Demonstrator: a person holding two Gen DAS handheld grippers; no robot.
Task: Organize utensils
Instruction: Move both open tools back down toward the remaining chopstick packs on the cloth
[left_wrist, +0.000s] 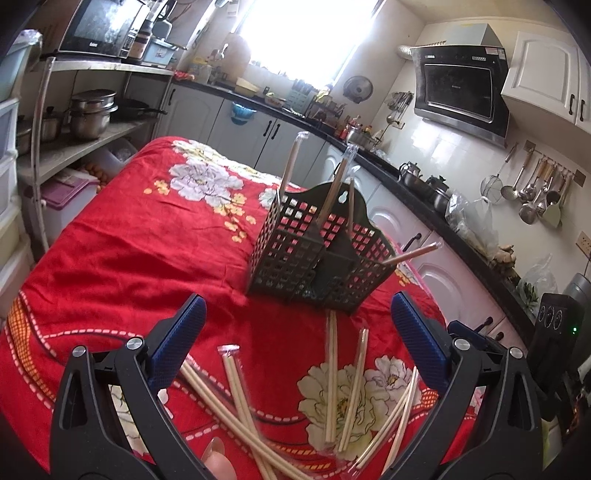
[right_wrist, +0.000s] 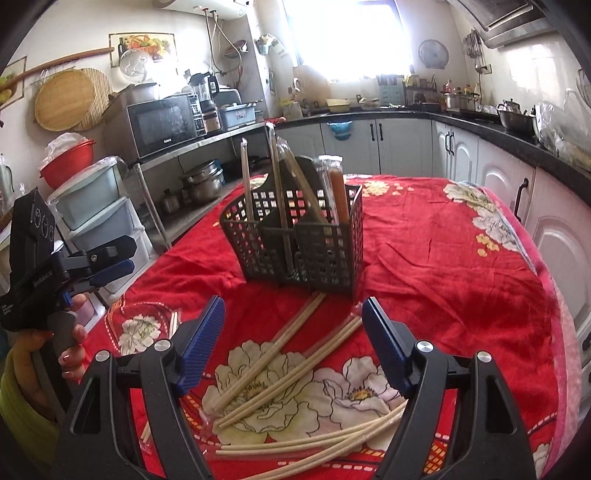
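A dark lattice utensil basket (left_wrist: 317, 254) (right_wrist: 295, 240) stands on the red floral tablecloth, with several wrapped chopstick pairs upright in its compartments and one (left_wrist: 410, 254) leaning out over the side. More wrapped chopsticks (left_wrist: 332, 376) (right_wrist: 288, 354) lie scattered on the cloth in front of it. My left gripper (left_wrist: 297, 317) hovers over these loose chopsticks, open, with nothing between its blue pads. My right gripper (right_wrist: 293, 310) is also open and empty above the pile. In the right wrist view a hand (right_wrist: 70, 332) holds the left gripper (right_wrist: 133, 254) at the left.
The red cloth (left_wrist: 129, 240) covers a rounded table. White cabinets under a dark counter (right_wrist: 480, 133) run along the far and right sides. A metal shelf (right_wrist: 192, 144) with a microwave and pots and stacked plastic drawers (right_wrist: 99, 214) stand to the left.
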